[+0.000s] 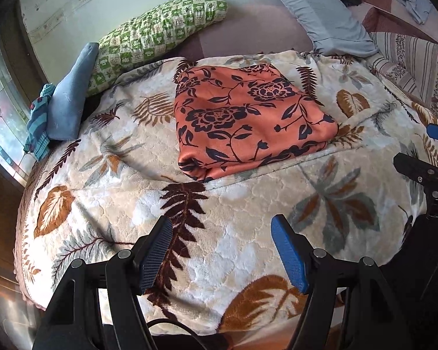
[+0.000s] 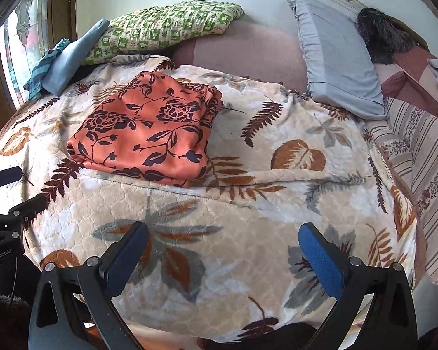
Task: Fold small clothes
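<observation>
The left tool and right tool hover spread and empty over the near part of the leaf-print blanket. Beyond them, the folded orange floral cloth lies mid-blanket; farther back rest a green checked pillow and grey pillow.

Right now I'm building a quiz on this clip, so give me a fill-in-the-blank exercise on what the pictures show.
1. The orange cloth printed with dark flowers lies ____ into a rough rectangle on the blanket.
2. The left gripper and right gripper both stand ____, holding nothing.
3. The checked pillow by the wall is white and ____.
4. Against that pillow leans a plain ____ cloth.

Missing words: folded; open; green; blue
</observation>
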Tool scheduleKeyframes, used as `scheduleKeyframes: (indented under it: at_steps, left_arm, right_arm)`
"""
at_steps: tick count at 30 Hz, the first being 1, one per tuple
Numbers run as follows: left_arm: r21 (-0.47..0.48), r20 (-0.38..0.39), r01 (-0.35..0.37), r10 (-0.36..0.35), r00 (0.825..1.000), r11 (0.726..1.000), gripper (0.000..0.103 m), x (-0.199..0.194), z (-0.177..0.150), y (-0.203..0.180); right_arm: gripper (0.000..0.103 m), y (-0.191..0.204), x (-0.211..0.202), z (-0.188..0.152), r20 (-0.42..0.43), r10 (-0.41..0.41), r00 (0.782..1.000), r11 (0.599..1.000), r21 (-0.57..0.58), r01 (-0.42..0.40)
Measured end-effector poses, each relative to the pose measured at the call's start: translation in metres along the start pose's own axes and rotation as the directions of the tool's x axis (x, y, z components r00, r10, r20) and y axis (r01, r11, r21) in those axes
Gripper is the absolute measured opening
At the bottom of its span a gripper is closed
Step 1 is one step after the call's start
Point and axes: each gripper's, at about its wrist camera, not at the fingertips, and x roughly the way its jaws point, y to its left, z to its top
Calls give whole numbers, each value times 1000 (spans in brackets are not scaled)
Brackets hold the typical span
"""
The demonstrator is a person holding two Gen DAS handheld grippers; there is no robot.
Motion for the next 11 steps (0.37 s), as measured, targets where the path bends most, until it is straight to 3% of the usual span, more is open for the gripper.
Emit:
scheduleKeyframes:
  at_steps: [11]
  left_arm:
    - [21, 47, 67, -68, 997, 998, 70, -28, 4, -11]
  right_arm:
    - [103, -8, -1, 1, -1, -16, 1000, 1000, 17, 16]
